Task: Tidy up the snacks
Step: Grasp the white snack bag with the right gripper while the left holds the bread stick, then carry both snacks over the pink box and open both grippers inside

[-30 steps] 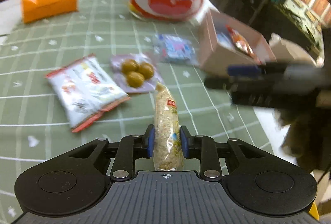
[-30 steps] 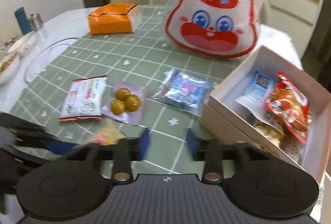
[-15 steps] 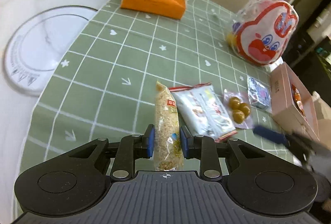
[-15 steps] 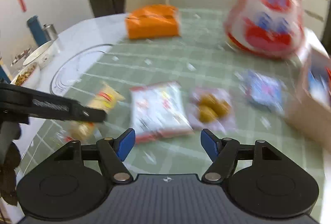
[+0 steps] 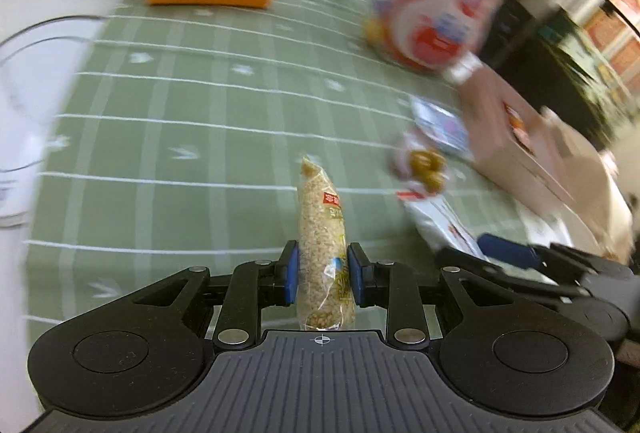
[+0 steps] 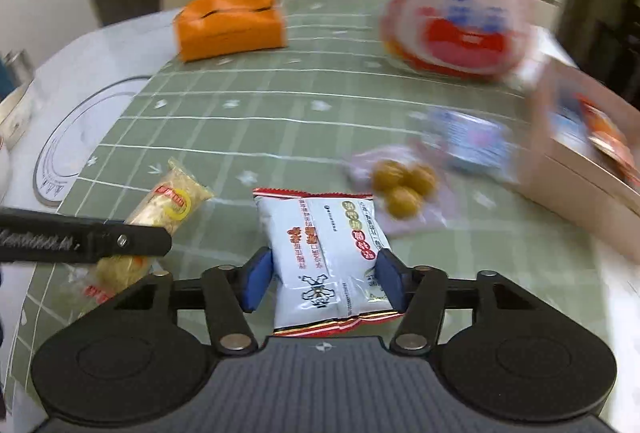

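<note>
My left fingers (image 5: 322, 273) pinch the long grain bar (image 5: 322, 237) above the counter (image 5: 192, 121). My right fingers (image 6: 323, 279) have just been closing around the white packet (image 6: 322, 253). Next: lift both toward the box (image 6: 580, 169), far right.

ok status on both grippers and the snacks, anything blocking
Left gripper shut on rice cracker packet. Right gripper just closing around white snack packet, pads at its edges. Path to box unobstructed.

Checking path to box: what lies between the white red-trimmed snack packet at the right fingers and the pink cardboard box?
In the right wrist view, a clear packet of three brown balls lies between white packet and box.
</note>
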Tool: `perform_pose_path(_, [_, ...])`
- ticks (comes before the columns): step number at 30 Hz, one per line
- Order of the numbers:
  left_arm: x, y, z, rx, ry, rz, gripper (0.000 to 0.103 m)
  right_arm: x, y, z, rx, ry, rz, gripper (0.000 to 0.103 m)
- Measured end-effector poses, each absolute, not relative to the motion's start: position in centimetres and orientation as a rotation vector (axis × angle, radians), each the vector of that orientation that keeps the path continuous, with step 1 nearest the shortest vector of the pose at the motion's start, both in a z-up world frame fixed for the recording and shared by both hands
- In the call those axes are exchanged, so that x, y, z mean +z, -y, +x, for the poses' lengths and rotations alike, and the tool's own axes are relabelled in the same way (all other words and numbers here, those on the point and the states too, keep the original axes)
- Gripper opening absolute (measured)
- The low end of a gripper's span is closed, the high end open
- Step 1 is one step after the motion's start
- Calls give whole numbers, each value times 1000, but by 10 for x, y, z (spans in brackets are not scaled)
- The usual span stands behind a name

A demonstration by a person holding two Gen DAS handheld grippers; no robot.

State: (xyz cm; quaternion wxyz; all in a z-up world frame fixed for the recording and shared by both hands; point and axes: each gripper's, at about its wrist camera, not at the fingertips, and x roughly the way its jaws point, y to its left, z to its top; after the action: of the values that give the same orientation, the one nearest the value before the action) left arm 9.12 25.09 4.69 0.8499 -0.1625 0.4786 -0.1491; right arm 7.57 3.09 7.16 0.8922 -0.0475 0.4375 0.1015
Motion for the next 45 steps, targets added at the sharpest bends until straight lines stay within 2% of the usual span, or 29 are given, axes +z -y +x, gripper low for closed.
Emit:
perform_pose_path(2, [49, -230, 89, -382, -1012, -322, 30, 76, -8, 54, 133, -909, -90, 41])
perform_pose_path(3, [50, -220, 87, -415, -1014, -314, 30, 77, 5, 46, 92, -912, -78, 34])
perform_pose_path(4, [50, -208, 85, -446, -1018, -304, 30, 76, 17, 38, 46, -924, -68, 22])
perform_pose_path(7, [47, -176, 78, -531, -1033, -273, 30, 70, 53, 17, -51, -969, 5, 22])
perform_pose_path(9, [42, -157, 73, -578, -1044, -254, 30, 69, 71, 0, -57, -978, 60, 25])
perform_pose_path(11, [36, -141, 70, -592, -1071, -234, 30, 70, 83, -15, -76, -952, 81, 43])
perform_pose_path(12, [34, -135, 68, -595, -1083, -217, 30, 70, 87, -20, -98, -926, 89, 64])
perform_pose_path(13, [33, -129, 65, -602, -1089, -199, 30, 71, 91, -24, -107, -892, 91, 74])
perform_pose_path(15, [31, -125, 63, -600, -1094, -182, 30, 69, 95, -24, -80, -835, 57, 74])
perform_pose_path(19, [32, -114, 60, -595, -1107, -160, 30, 57, 106, 3, -40, -862, -34, 74])
perform_pose_path(27, [31, -105, 56, -557, -1148, -148, 30, 36, 130, 32, 65, -975, 167, 77])
perform_pose_path(35, [34, -88, 60, -507, -1155, -135, 30, 35, 120, 42, 158, -996, 92, 78])
perform_pose_path(38, [36, -83, 61, -471, -1155, -128, 30, 33, 115, 45, 197, -1012, 46, 81])
perform_pose_path(40, [38, -80, 63, -450, -1151, -126, 30, 32, 113, 47, 210, -1016, 5, 81])
perform_pose_path(41, [38, -78, 63, -441, -1150, -127, 30, 32, 113, 47, 209, -1014, -9, 77])
perform_pose_path(45, [44, -70, 65, -420, -1136, -144, 29, 48, 125, 42, 235, -965, -47, 76])
